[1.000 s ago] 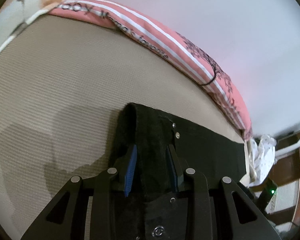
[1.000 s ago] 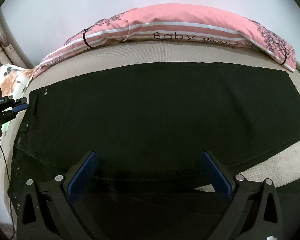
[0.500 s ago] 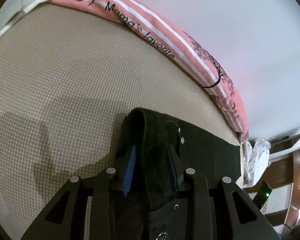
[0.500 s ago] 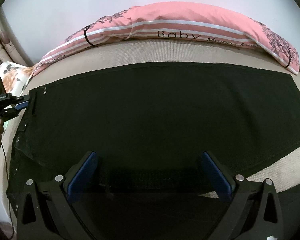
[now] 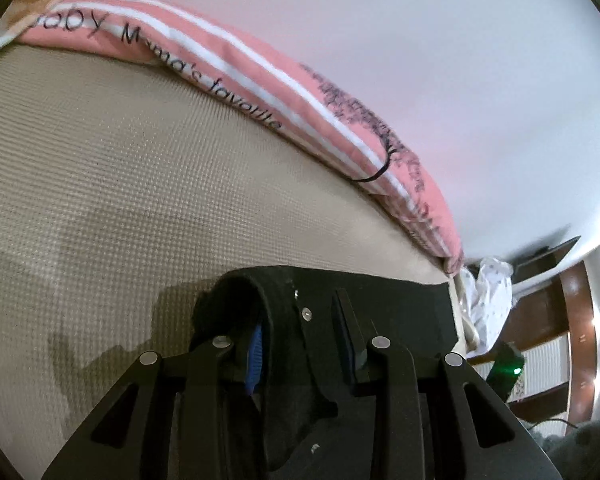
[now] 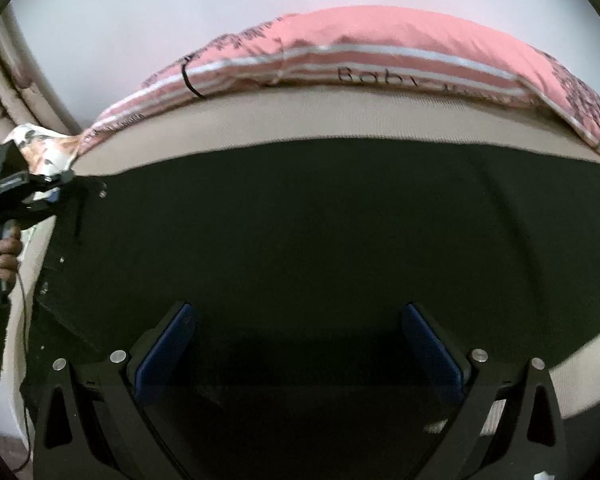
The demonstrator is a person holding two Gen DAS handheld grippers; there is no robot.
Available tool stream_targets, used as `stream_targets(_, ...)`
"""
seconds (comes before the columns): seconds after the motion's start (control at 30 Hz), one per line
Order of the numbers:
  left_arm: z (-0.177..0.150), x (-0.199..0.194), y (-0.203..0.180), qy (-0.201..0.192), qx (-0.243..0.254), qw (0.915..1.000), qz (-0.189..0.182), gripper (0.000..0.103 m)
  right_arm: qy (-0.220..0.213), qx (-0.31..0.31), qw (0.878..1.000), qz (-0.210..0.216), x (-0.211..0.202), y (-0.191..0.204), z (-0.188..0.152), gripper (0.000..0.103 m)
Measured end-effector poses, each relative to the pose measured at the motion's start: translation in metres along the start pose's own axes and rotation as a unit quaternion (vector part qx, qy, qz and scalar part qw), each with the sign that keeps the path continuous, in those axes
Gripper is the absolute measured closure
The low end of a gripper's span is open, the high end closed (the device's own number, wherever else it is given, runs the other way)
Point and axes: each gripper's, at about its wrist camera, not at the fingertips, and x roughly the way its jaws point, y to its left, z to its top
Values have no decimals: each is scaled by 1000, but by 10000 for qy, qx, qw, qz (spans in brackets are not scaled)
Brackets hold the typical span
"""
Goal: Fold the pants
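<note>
Black pants (image 6: 320, 232) lie spread flat across a beige mattress (image 6: 340, 120). My left gripper (image 5: 300, 332) is shut on the waistband corner of the pants (image 5: 276, 300), near small metal studs, and holds that corner lifted and curled off the mattress. It also shows at the left edge of the right wrist view (image 6: 40, 196), held by a hand. My right gripper (image 6: 300, 344) is wide open, its blue pads either side of the near edge of the pants, holding nothing.
A pink striped pillow (image 5: 260, 64) printed "Baby Mama's favorite" lies along the far edge against a white wall (image 5: 420, 60). A floral cloth (image 6: 44, 148) sits at the left corner. Wooden furniture (image 5: 560, 320) and white fabric (image 5: 488, 292) stand beyond the mattress end.
My left gripper has lifted the waistband corner and carried it toward the pillow. The right gripper has moved forward over the pants, still open.
</note>
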Motion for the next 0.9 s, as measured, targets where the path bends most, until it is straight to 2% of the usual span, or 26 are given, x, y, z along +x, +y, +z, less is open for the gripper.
stream_targets(0.1,3,14,2,129,-26,9999,54,72,-35,32,9998,207,2,-2,14,0)
stream_targets(0.23,3,28,-4,224,71,9997,96,72,-125,-148,9996,199,5,-1,31,0)
stream_targets(0.33,2,30,-6,134,95,9997,202,73,-189,-440,9987,187,8,1,44,0)
stream_targets(0.43,-1,22,-7,-57,91,9996,245,91,-118,-778,9963,341,13,0,58,0)
stream_targets(0.5,-5,14,-9,-207,61,9996,197,94,61,-1105,9924,537,19,0,69,0)
stream_targets(0.57,-10,6,-19,-359,118,9992,136,94,361,-1338,9864,889,28,-3,83,0)
stream_targets(0.73,-31,-25,-62,-890,524,9943,-265,95,709,-2080,9699,1053,42,-6,123,0)
stream_targets(0.8,-37,-33,-71,-990,569,9928,-372,95,869,-2470,9583,1143,50,-1,138,0)
stream_targets(0.9,-43,-45,-78,-1123,454,9911,-549,95,1347,-2970,9347,1410,68,10,156,0)
